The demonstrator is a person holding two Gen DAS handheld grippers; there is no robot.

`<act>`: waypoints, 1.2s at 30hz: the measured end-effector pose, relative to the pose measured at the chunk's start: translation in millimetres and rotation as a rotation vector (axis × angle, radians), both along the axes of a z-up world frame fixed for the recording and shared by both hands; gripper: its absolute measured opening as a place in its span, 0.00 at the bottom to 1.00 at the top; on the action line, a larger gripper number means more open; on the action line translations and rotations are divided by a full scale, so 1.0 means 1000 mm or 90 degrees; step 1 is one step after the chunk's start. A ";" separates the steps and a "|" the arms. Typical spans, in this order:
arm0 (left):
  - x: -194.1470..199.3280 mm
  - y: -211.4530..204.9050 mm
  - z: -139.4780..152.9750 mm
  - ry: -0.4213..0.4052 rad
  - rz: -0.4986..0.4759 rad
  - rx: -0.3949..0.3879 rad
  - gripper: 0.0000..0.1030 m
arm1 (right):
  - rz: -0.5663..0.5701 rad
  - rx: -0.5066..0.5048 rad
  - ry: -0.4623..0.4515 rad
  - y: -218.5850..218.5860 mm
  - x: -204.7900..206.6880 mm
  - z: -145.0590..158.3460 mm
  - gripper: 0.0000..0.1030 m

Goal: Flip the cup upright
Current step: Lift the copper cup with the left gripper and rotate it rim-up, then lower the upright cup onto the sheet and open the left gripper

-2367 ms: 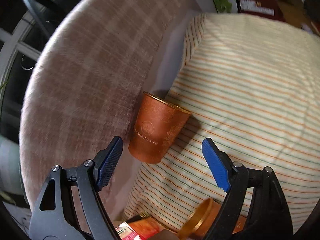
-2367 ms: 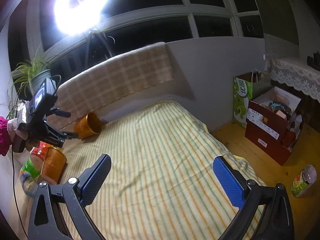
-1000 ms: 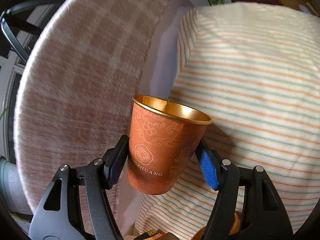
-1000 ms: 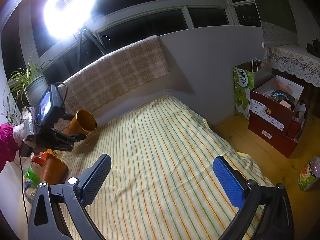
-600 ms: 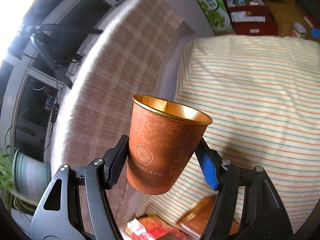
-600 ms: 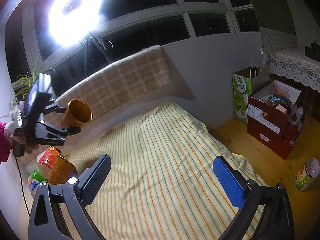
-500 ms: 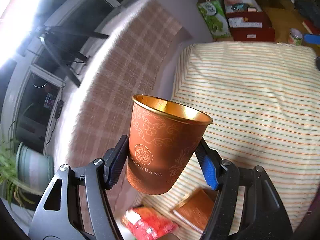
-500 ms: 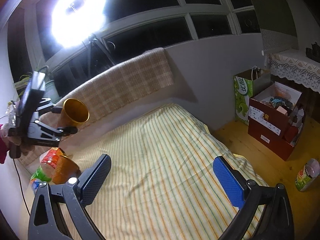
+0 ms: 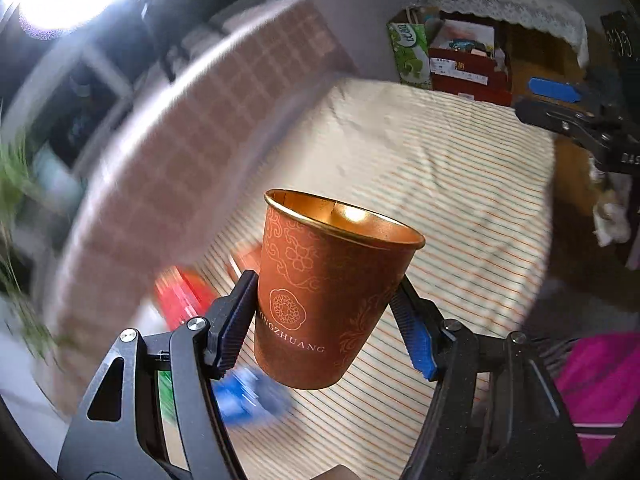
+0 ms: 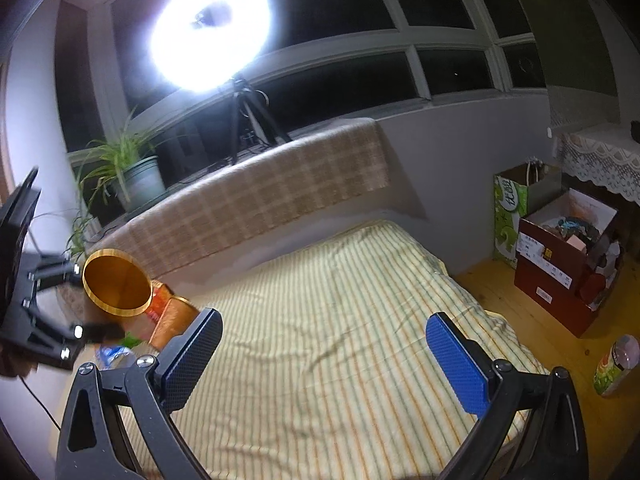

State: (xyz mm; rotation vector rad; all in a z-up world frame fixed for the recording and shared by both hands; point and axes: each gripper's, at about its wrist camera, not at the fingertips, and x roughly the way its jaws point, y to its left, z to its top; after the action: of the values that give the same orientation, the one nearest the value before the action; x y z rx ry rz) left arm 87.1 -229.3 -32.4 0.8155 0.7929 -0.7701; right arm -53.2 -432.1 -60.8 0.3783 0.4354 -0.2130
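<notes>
1. So the cup (image 9: 332, 304) is up in the air right now, pinched around its lower body by the left gripper (image 9: 326, 316), one finger on each side. It's hanging over the near end of the bed (image 9: 460, 208), not touching the sheet at all.
2. Progress-wise I'd call it roughly halfway: the cup is picked up, but from the right wrist view its mouth (image 10: 117, 282) tips sideways toward the camera, so it isn't upright. What's left, as far as I can judge, is rotating it mouth-up and setting it down on its base on the sheet.
3. Looks: a tapered terracotta-orange cup with a shiny gold inside and gold rim, paler scroll and flower patterns, a round emblem and lettering near the bottom. Appears empty and undented.
4. The right gripper (image 10: 332, 360) isn't doing anything, fingers spread wide with nothing between them, pointed over the striped sheet (image 10: 340, 320).
5. Just below the held cup there's a second orange cup (image 10: 172, 322) lying down, next to some red packaging (image 9: 180, 300) and what looks like a bottle (image 10: 114, 356), all pretty blurry.
6. Further out: a plaid blanket (image 10: 260, 196) over the ledge behind the bed, a potted plant (image 10: 132, 176), a ring light (image 10: 208, 28) on a tripod, and boxes (image 10: 560, 260) on the wooden floor.
</notes>
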 end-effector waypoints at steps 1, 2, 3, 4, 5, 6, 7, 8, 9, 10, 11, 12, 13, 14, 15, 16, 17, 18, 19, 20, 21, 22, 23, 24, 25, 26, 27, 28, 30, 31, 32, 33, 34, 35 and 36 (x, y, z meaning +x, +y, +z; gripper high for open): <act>-0.003 0.005 -0.004 0.015 0.016 -0.006 0.67 | 0.005 -0.003 0.000 0.003 -0.002 0.001 1.00; -0.007 0.013 -0.009 0.040 0.046 -0.019 0.67 | 0.010 -0.006 0.000 0.006 -0.003 0.002 1.00; -0.009 0.018 -0.013 0.061 0.065 -0.026 0.67 | 0.015 -0.010 0.001 0.009 -0.004 0.003 1.00; -0.010 0.023 -0.017 0.084 0.084 -0.036 0.67 | 0.018 -0.012 0.001 0.010 -0.006 0.003 1.00; -0.012 0.030 -0.020 0.110 0.110 -0.050 0.67 | 0.024 -0.014 0.001 0.013 -0.007 0.003 1.00; -0.013 0.037 -0.024 0.145 0.142 -0.067 0.67 | 0.028 -0.016 0.001 0.015 -0.009 0.003 1.00; -0.014 0.043 -0.027 0.174 0.166 -0.082 0.67 | 0.032 -0.018 0.002 0.018 -0.010 0.003 1.00; -0.013 0.048 -0.030 0.207 0.190 -0.101 0.67 | 0.036 -0.019 0.002 0.020 -0.011 0.003 1.00; -0.013 0.054 -0.034 0.237 0.217 -0.123 0.67 | 0.040 -0.019 0.004 0.022 -0.011 0.003 1.00; -0.011 0.059 -0.039 0.265 0.242 -0.139 0.66 | 0.044 -0.019 0.005 0.024 -0.012 0.002 1.00; -0.009 0.063 -0.042 0.279 0.257 -0.147 0.66 | 0.049 -0.021 0.006 0.028 -0.012 0.002 1.00; -0.006 0.067 -0.048 0.301 0.282 -0.159 0.66 | 0.053 -0.022 0.006 0.030 -0.013 0.002 1.00; -0.004 0.071 -0.053 0.316 0.299 -0.170 0.66 | 0.058 -0.025 0.007 0.034 -0.014 0.002 1.00; -0.001 0.074 -0.060 0.333 0.320 -0.180 0.66 | 0.065 -0.027 0.008 0.037 -0.014 0.002 1.00; 0.002 0.078 -0.068 0.351 0.348 -0.187 0.66 | 0.071 -0.031 0.010 0.041 -0.014 0.002 1.00; 0.005 0.080 -0.073 0.361 0.363 -0.191 0.66 | 0.076 -0.036 0.012 0.043 -0.014 0.002 1.00; 0.007 0.082 -0.077 0.367 0.371 -0.195 0.66 | 0.080 -0.039 0.014 0.046 -0.014 0.002 1.00; 0.010 0.084 -0.082 0.374 0.384 -0.203 0.66 | 0.085 -0.040 0.017 0.049 -0.014 0.001 1.00; 0.012 0.086 -0.087 0.379 0.395 -0.210 0.66 | 0.092 -0.037 0.021 0.050 -0.014 0.000 1.00; 0.014 0.087 -0.089 0.383 0.399 -0.216 0.66 | 0.095 -0.035 0.024 0.051 -0.014 -0.001 1.00; 0.015 0.088 -0.091 0.388 0.408 -0.229 0.66 | 0.097 -0.033 0.027 0.052 -0.013 -0.002 1.00; 0.017 0.089 -0.092 0.392 0.412 -0.236 0.66 | 0.099 -0.033 0.030 0.053 -0.013 -0.002 1.00; 0.019 0.089 -0.093 0.396 0.414 -0.240 0.66 | 0.101 -0.033 0.034 0.054 -0.013 -0.003 1.00; 0.021 0.089 -0.095 0.399 0.421 -0.250 0.66 | 0.104 -0.033 0.037 0.055 -0.012 -0.004 1.00; 0.022 0.090 -0.095 0.400 0.426 -0.254 0.67 | 0.108 -0.030 0.041 0.056 -0.011 -0.005 1.00; 0.024 0.091 -0.097 0.405 0.433 -0.264 0.67 | 0.115 -0.022 0.046 0.057 -0.008 -0.006 1.00; 0.027 0.091 -0.098 0.408 0.437 -0.271 0.67 | 0.121 -0.014 0.052 0.058 -0.006 -0.008 1.00; 0.028 0.092 -0.098 0.407 0.441 -0.273 0.68 | 0.124 -0.008 0.055 0.059 -0.005 -0.009 1.00; 0.032 0.094 -0.100 0.409 0.445 -0.279 0.69 | 0.136 0.002 0.066 0.062 -0.001 -0.012 1.00; 0.033 0.093 -0.101 0.411 0.441 -0.279 0.71 | 0.145 0.006 0.072 0.064 0.002 -0.013 1.00; 0.035 0.093 -0.102 0.415 0.438 -0.278 0.76 | 0.158 0.011 0.079 0.068 0.004 -0.014 1.00; 0.036 0.094 -0.103 0.423 0.435 -0.281 0.78 | 0.169 0.016 0.085 0.071 0.007 -0.016 1.00; 0.036 0.095 -0.102 0.427 0.434 -0.283 0.78 | 0.187 0.027 0.092 0.074 0.011 -0.017 1.00; 0.036 0.096 -0.101 0.426 0.431 -0.285 0.78 | 0.200 0.040 0.099 0.076 0.014 -0.019 1.00; 0.034 0.098 -0.098 0.414 0.426 -0.287 0.78 | 0.217 0.069 0.110 0.076 0.019 -0.021 1.00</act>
State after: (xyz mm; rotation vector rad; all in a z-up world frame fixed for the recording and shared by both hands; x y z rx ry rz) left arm 120.9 -131.3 -130.0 -0.1470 1.3150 -0.5615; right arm -34.6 -355.7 -82.1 0.3868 0.6755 0.1107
